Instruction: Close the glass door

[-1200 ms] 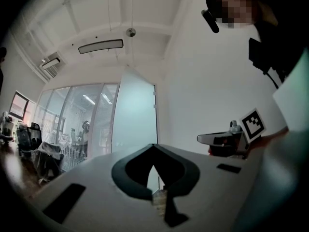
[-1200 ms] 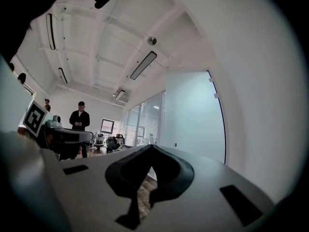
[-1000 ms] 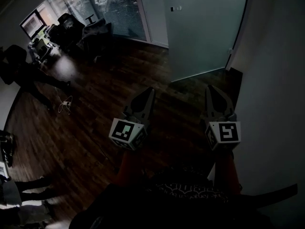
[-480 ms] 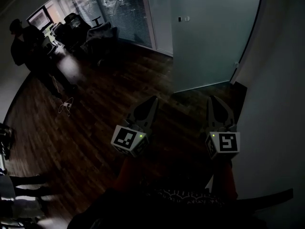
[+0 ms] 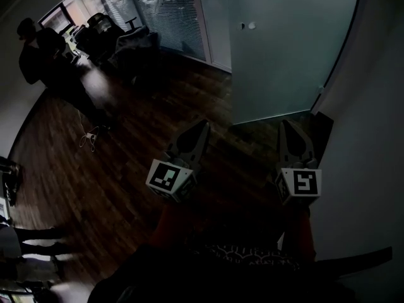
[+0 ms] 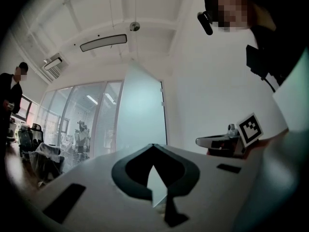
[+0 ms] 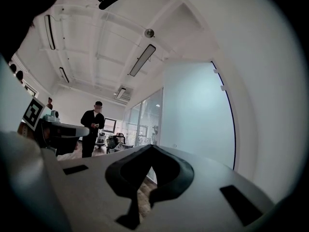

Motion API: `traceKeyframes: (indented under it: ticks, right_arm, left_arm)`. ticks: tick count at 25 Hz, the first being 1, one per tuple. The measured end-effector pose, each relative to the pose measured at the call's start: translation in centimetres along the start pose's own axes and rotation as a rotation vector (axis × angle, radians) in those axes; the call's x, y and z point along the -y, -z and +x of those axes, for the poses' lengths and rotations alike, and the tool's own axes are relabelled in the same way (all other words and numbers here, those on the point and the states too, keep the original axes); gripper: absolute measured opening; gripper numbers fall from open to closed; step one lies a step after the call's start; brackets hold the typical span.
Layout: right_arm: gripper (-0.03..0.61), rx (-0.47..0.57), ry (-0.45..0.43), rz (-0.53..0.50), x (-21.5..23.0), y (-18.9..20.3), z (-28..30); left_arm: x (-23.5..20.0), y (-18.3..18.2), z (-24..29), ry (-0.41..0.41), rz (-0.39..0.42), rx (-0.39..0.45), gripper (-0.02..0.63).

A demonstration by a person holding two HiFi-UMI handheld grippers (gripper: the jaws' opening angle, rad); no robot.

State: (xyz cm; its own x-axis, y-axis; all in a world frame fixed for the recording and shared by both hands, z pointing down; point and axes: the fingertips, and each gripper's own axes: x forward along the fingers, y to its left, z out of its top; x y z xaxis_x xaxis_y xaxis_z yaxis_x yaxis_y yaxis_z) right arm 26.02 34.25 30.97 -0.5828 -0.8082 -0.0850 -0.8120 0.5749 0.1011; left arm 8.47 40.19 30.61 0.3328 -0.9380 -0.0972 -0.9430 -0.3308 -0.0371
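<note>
While the glass door [image 5: 284, 62] stands swung open ahead of me, frosted panel facing the rig, its right edge sits close to the white wall [image 5: 372, 137] and its left edge, w/ a small knob [image 5: 247, 25], is free over the wood floor [image 5: 145, 137]. I'd say the closing hasn't begun; neither tool touches the panel.

Left gripper [image 5: 202, 125] has its jaws brought together at the tips, nothing between them, pointing roughly level at the door. Right gripper [image 5: 286, 125] is the same: jaws fully together, empty, aimed at the panel nearer the wall side.

Risks as I read them:
- Bare closed tips on smooth glass prob. slide instead of pushing, esp. if I hit at an angle.
- Right tool is near what looks like the hinge side, so poor leverage there, and it could get pinched btwn door and wall.
- Coming in too fast means a hard knock on glass.
- I can't tell which way it has to swing to shut, so a push from this face may be wrong.

Beyond, a person [image 5: 47, 49] stands far left, well apart from the door's path.
</note>
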Motion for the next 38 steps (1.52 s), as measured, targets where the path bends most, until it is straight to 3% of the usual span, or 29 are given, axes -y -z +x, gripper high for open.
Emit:
traceKeyframes:
  ticks: [17,32,38]
  right_arm:
    - [0.003,-0.021,-0.003,0.000,2.3,1.7,8.5]
    - [0.003,-0.032,0.061,-0.034,2.9,2.1,21.6]
    - [0.003,-0.028,0.085,-0.037,3.0,2.5,25.1]
  left_arm:
    - [-5.6,1.7,6.8,0.006,-0.017,-0.008,0.002]
    - [-17.0,2.1,16.1,0.082,-0.035,0.022,0.002]
    - [-20.8,2.8,17.6,0.074,-0.036,0.019,0.002]
